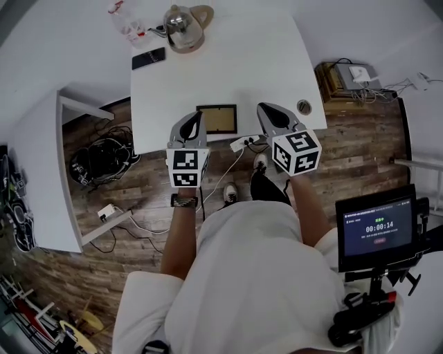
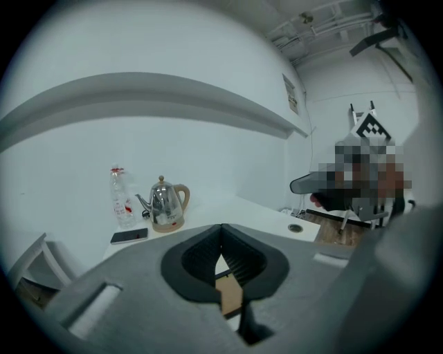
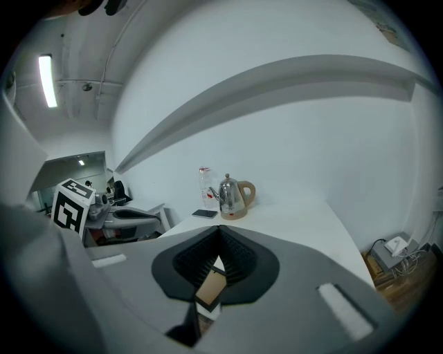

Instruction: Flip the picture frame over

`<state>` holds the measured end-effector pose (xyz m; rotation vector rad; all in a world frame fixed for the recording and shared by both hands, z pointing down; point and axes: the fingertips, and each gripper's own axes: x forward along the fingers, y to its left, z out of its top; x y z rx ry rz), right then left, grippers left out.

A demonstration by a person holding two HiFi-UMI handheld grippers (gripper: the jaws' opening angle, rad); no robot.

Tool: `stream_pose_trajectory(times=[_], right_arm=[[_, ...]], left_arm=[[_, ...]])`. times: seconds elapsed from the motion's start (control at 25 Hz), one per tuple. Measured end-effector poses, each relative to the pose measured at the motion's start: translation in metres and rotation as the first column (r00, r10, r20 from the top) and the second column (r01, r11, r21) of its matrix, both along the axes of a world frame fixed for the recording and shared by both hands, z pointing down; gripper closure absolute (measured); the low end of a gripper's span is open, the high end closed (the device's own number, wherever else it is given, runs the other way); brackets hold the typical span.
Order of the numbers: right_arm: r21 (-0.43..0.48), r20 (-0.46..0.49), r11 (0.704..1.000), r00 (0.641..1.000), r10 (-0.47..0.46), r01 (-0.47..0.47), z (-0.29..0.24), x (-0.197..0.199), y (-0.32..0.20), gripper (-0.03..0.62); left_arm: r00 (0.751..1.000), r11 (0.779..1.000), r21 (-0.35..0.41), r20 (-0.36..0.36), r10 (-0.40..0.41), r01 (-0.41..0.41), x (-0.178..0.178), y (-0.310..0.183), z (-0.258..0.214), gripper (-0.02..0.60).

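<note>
A small picture frame (image 1: 217,119) with a dark border and a tan panel lies flat near the front edge of the white table (image 1: 228,69). My left gripper (image 1: 199,117) hovers at the frame's left side and my right gripper (image 1: 268,110) at its right side; both are held above the table edge. Each gripper is shut, its tips meeting with nothing between them. In the left gripper view, part of the frame (image 2: 228,294) shows through the gap behind the joined jaws of the left gripper (image 2: 221,228). The right gripper view shows the frame (image 3: 210,290) the same way below the right gripper (image 3: 220,229).
At the table's far end stand a steel kettle (image 1: 184,28), a clear bottle (image 1: 126,21) and a black phone (image 1: 149,58). A cable grommet (image 1: 304,106) sits at the right edge. A power strip (image 1: 246,143) hangs below the front edge. A timer screen (image 1: 377,228) is at the right.
</note>
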<state>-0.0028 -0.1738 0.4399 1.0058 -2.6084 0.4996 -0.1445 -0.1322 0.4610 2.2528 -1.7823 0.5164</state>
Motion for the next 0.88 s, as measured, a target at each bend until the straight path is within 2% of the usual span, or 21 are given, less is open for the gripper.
stream_pose_trajectory(times=[0.32, 0.52, 0.88], right_arm=[[0.129, 0.027, 0.992, 1.000, -0.010, 0.006, -0.065, -0.005, -0.015, 0.592], [0.210, 0.063, 0.978, 0.998, -0.016, 0.002, -0.109, -0.008, -0.021, 0.592], [0.297, 0.068, 0.955, 0.997, -0.043, 0.021, -0.155, -0.014, -0.023, 0.592]], left_arm=[[0.995, 0.993, 0.109, 0.094, 0.033, -0.043, 0.001, -0.016, -0.068, 0.578], [0.983, 0.975, 0.212, 0.180, 0.030, -0.069, 0.010, -0.020, -0.116, 0.578], [0.980, 0.947, 0.315, 0.196, 0.005, -0.068, 0.001, -0.024, -0.170, 0.578]])
